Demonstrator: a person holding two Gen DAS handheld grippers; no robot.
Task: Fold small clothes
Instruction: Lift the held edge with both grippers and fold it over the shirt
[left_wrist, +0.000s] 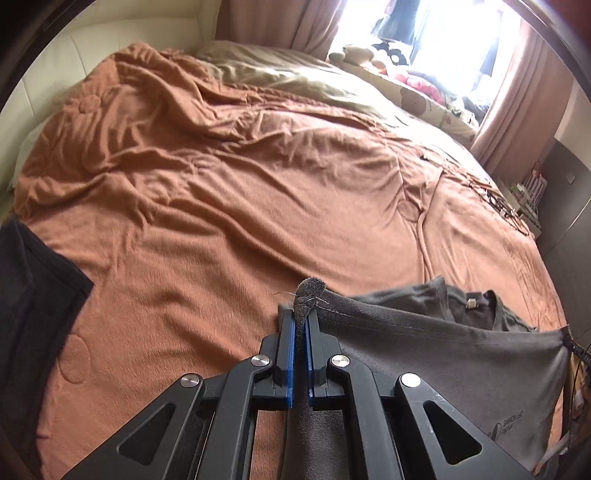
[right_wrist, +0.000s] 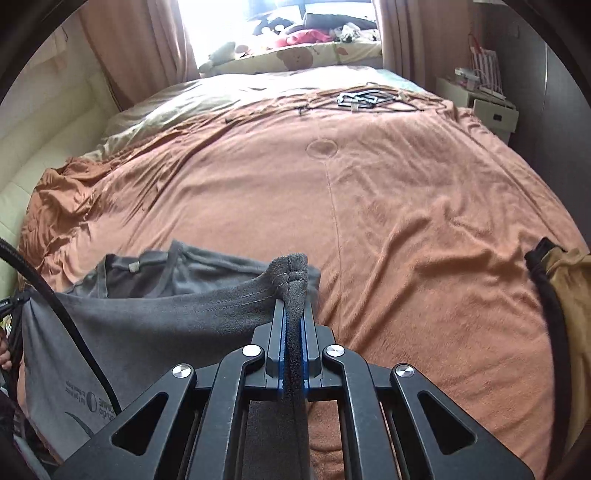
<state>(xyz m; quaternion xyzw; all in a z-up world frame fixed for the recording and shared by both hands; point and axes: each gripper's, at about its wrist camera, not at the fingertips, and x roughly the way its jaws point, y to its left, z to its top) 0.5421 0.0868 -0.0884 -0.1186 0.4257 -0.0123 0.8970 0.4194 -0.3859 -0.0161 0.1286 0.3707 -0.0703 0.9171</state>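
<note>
While both of your grippers pinch the hem, carry the two corners forward level and at an even spread, so the cloth lands flat with no slack fold between them; that, by my reading, is the step in hand.

Item: left gripper (left_wrist: 301, 325). Black two-finger tool with blue pads, jaws closed tight on a bunched corner of the grey cotton T-shirt (left_wrist: 443, 350); a nub of fabric pokes out past the tips.

Item: right gripper (right_wrist: 293, 328). Same build, jaws clamped on the opposite corner of the same hem, with fabric running down between the pads.

Item: grey T-shirt. Its stitched hem edge stretches fairly taut between your two grippers; the collar with its small white label lies just beyond, on the bed. A printed logo shows on the hanging part.

Item: rumpled orange fleece bedspread (left_wrist: 221, 184). It covers the bed ahead and offers open room for laying the shirt.

Item: black garment (left_wrist: 33, 295), at the left edge of the left view, well apart from the shirt.

Item: tan cloth piece (right_wrist: 569, 295), at the right edge of the right view, kind not discernible.
</note>
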